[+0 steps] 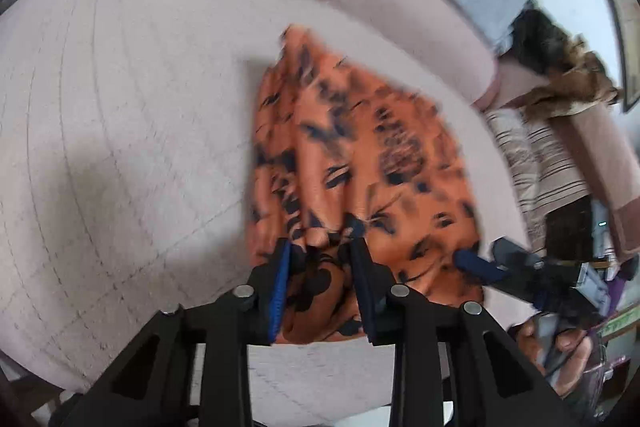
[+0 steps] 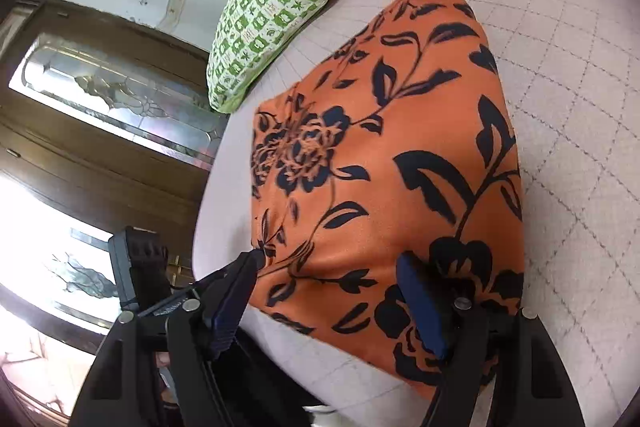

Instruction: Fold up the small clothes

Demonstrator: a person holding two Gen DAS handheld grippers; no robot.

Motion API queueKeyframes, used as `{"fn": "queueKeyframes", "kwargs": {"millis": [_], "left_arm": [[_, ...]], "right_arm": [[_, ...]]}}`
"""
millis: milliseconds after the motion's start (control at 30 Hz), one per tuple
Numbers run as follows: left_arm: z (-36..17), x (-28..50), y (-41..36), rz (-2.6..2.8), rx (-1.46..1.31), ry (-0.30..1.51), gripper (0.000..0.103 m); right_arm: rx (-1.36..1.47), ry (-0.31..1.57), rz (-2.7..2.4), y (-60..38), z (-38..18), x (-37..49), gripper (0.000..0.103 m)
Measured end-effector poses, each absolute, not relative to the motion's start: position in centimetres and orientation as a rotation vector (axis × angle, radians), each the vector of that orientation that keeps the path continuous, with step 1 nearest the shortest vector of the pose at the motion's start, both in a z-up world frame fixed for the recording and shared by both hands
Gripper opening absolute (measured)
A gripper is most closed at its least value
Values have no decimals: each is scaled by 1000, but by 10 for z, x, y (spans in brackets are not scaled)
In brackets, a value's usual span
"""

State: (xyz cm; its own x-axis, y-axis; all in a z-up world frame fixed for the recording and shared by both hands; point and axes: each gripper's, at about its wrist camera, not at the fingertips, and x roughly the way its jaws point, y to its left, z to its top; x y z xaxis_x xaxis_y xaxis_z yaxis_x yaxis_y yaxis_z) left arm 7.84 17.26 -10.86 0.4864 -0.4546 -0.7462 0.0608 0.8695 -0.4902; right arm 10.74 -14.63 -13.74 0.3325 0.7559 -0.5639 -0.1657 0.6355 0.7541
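Observation:
An orange garment with a dark blue flower print (image 1: 360, 155) lies on a pale quilted bed (image 1: 120, 127). My left gripper (image 1: 320, 251) has its jaws part closed around a bunched near edge of the garment. In the right wrist view the garment (image 2: 400, 147) lies flat and folded. My right gripper (image 2: 332, 267) is open, its jaws wide apart over the garment's near edge. It also shows in the left wrist view (image 1: 480, 263), at the garment's right edge.
A green and white patterned pillow (image 2: 264, 15) lies at the head of the bed. A pile of striped and brown clothes (image 1: 552, 131) lies at the right of the bed. A wooden cabinet with glass doors (image 2: 100, 99) stands beside the bed.

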Motion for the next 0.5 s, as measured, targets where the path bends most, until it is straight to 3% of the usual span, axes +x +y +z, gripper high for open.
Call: {"fn": "queueKeyframes", "kwargs": {"millis": [33, 100, 167, 500], "left_arm": [[-102, 77, 172, -334, -408, 1007, 37], [-96, 74, 175, -365, -421, 988, 57], [-89, 77, 180, -366, -456, 958, 64], [-101, 129, 185, -274, -450, 987, 66]], "right_arm": [[660, 1045, 659, -152, -132, 104, 75], [695, 1005, 647, -166, -126, 98, 75], [723, 985, 624, -182, -125, 95, 76], [912, 1058, 537, -228, -166, 147, 78]]}}
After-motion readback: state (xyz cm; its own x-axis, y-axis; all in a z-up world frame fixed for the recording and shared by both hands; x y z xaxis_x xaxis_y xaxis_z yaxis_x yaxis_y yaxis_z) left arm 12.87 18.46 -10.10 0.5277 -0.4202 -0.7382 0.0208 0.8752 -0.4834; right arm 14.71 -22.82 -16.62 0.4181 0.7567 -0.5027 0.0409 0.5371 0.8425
